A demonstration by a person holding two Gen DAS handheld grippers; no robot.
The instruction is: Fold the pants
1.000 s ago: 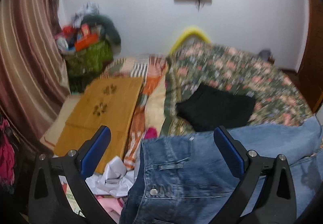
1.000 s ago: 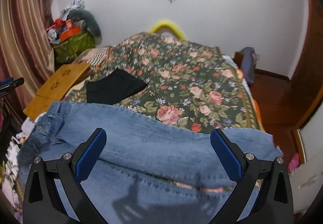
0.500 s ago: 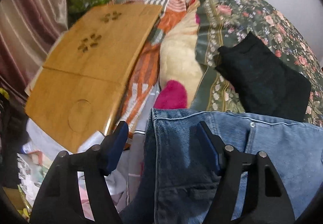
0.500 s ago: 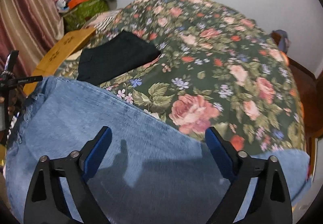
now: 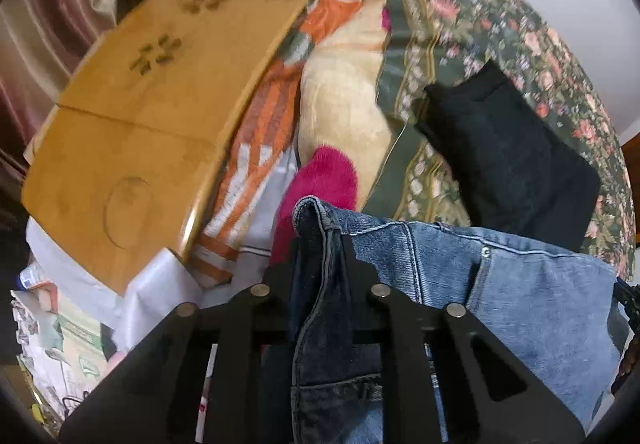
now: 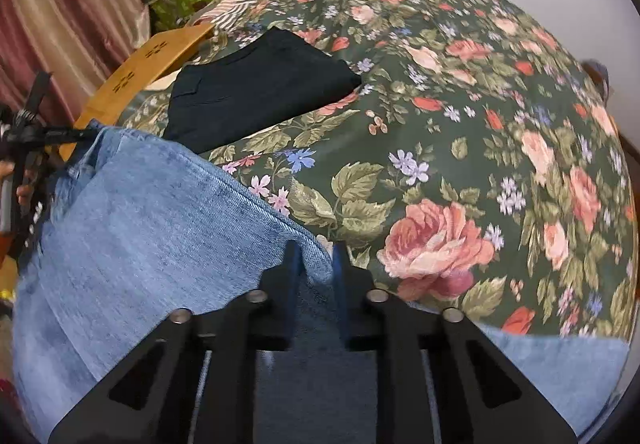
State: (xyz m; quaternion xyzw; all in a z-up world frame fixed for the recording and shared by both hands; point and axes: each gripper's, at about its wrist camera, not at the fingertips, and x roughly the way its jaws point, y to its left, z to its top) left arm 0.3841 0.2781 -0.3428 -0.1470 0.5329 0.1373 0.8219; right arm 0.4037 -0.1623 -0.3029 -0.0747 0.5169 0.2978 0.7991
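Observation:
Blue jeans (image 5: 520, 284) lie along the near edge of the floral bed cover (image 6: 460, 124). My left gripper (image 5: 320, 240) is shut on the waistband end of the jeans, the denim bunched between its jaws. My right gripper (image 6: 316, 256) is shut on the far edge of the jeans (image 6: 140, 228) further along the leg. The left gripper also shows at the left edge of the right wrist view (image 6: 44, 136), pinching the waistband corner.
A folded black garment (image 6: 256, 88) lies on the bed beyond the jeans, also in the left wrist view (image 5: 508, 152). A wooden lap table (image 5: 152, 104) sits left of the bed. A pink fuzzy item (image 5: 320, 180), cream pillow (image 5: 340, 100) and papers (image 5: 52, 344) crowd the left side.
Both grippers were open above the jeans a second ago. They dropped to the denim edge and closed on it, the left on the waistband, the right on the leg edge.

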